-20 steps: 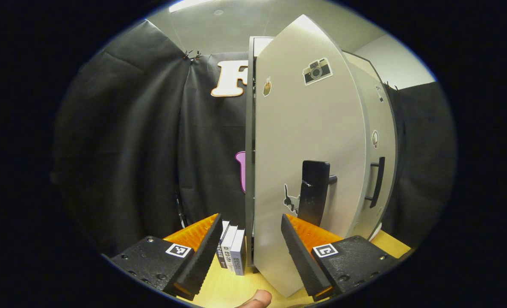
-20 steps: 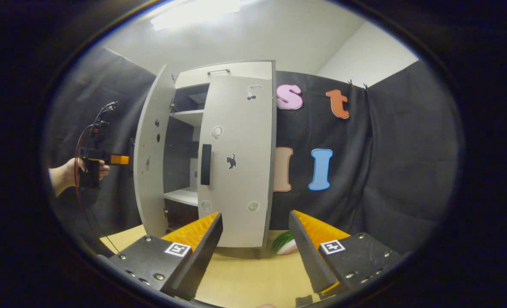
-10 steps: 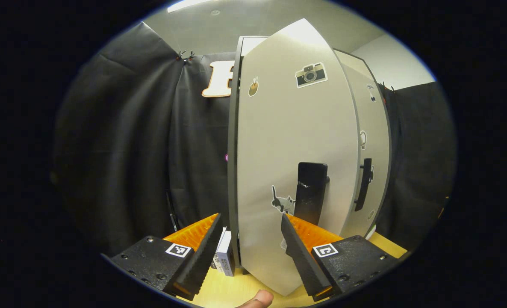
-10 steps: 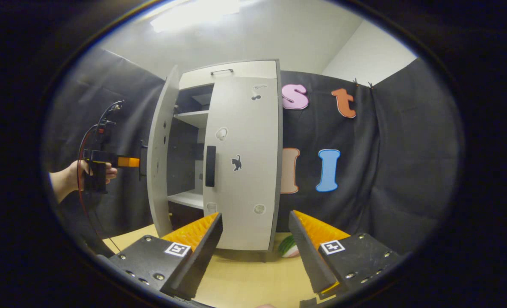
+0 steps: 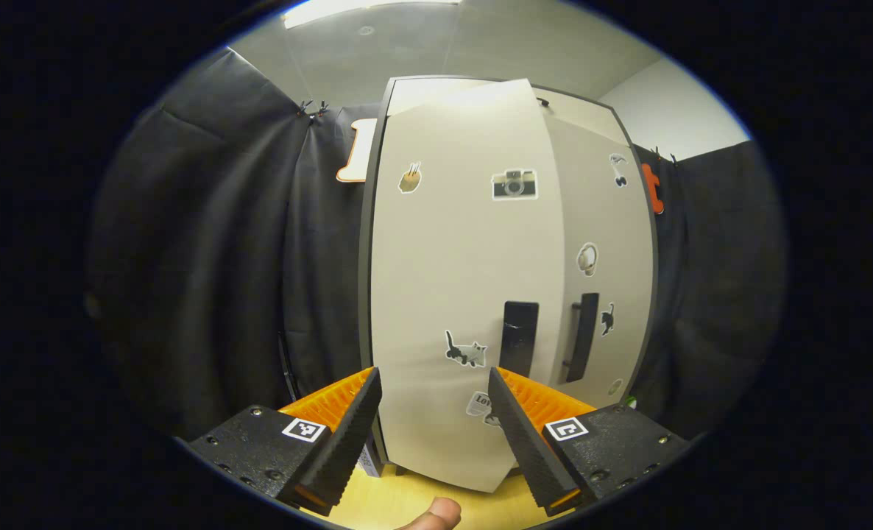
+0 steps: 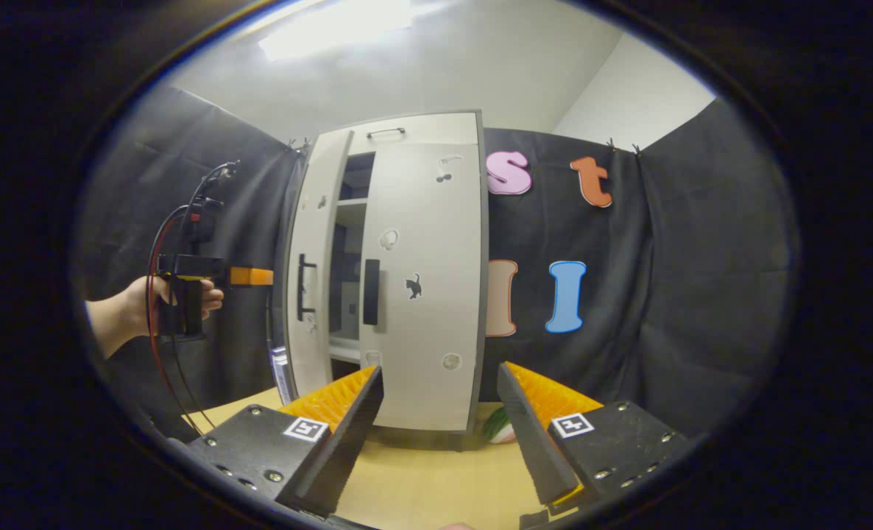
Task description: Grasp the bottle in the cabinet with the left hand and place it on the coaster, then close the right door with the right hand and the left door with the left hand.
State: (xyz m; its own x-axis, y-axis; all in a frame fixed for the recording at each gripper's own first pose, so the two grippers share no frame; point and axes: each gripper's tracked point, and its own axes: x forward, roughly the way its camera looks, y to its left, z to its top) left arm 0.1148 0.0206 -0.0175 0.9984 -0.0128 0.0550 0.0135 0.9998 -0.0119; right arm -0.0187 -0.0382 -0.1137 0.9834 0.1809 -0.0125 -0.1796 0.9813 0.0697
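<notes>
A pale cabinet [image 6: 407, 136] with stickers stands on the table. Its right door [image 6: 425, 294] lies flush, with a black handle [image 6: 371, 292]. The left door [image 6: 313, 280] is ajar by a narrow gap, through which shelves show. In the left gripper view the left door [image 5: 451, 280] faces me squarely, its black handle [image 5: 519, 338] next to the right door's handle [image 5: 582, 337]. My left gripper [image 5: 433, 379] is open, its fingers close before the door's lower face. In the right gripper view a hand [image 6: 138, 305] holds the left gripper [image 6: 260, 277] by that door. My right gripper [image 6: 439, 372] is open, low before the right door, holding nothing.
The cabinet rests on a light wooden table [image 6: 422, 478]. Some books [image 5: 366, 460] stand by the cabinet's left foot. A green striped object [image 6: 497, 425] lies at its right foot. A red cable [image 6: 158, 294] hangs from the left gripper. A thumb tip [image 5: 436, 513] shows at the bottom.
The left door has swung inward from wide open to nearly shut, and the left gripper has followed it. The right gripper has hardly moved; the right door stays flush.
</notes>
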